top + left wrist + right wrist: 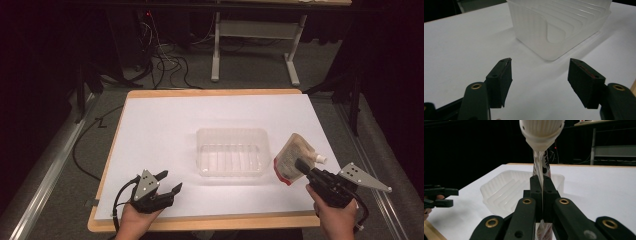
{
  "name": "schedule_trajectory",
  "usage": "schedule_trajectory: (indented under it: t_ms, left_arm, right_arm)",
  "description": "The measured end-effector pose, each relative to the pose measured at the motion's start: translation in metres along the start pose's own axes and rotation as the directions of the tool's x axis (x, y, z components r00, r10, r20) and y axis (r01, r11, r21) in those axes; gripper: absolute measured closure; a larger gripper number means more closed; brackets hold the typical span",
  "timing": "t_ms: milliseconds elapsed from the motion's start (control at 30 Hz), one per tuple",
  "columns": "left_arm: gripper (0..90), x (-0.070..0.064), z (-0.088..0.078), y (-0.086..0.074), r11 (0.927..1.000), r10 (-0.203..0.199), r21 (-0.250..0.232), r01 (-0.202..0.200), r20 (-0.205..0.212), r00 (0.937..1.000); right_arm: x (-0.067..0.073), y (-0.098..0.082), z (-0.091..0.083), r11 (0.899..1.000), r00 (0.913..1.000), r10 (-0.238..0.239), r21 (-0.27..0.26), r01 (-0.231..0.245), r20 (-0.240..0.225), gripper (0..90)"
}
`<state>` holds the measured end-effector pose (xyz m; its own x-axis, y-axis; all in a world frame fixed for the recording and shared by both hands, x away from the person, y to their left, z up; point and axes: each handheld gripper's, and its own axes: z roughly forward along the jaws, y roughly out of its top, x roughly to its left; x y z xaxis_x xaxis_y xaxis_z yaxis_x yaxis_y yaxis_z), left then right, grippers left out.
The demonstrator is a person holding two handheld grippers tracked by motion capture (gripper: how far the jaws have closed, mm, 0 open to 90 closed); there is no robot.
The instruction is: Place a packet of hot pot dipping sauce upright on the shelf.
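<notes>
Clamping a spouted pouch (pixel 289 161), right tongs (pixel 541 185); left tongs (pixel 540 72) gape, empty.

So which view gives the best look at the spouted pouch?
The high view: the whole spouted pouch shows, white cap to the right, held by the right hand-held gripper beside the clear plastic tray. The right gripper view sees the pouch edge-on, clamped between shut jaws, its cap on top.
</notes>
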<state>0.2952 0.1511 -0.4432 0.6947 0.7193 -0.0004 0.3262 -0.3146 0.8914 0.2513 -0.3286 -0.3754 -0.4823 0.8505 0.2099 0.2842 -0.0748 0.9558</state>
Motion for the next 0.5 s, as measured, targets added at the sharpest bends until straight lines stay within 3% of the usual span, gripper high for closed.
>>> schedule_trajectory:
  t_ms: [200, 500]
  left_arm:
    - [36.2, 0.002, -0.003, -0.001, 0.9999, -0.011, -0.012, 0.011, -0.002, 0.9999]
    - [34.4, 0.002, -0.005, 0.000, 0.9993, 0.003, -0.038, -0.003, 0.012, 0.9999]
  right_arm:
    - [0.008, 0.003, 0.009, 1.000, 0.9992, 0.016, 0.003, -0.016, -0.037, 90.0]
    - [0.015, -0.001, 0.035, 0.998, 0.9996, 0.022, 0.055, -0.021, -0.019, 90.0]
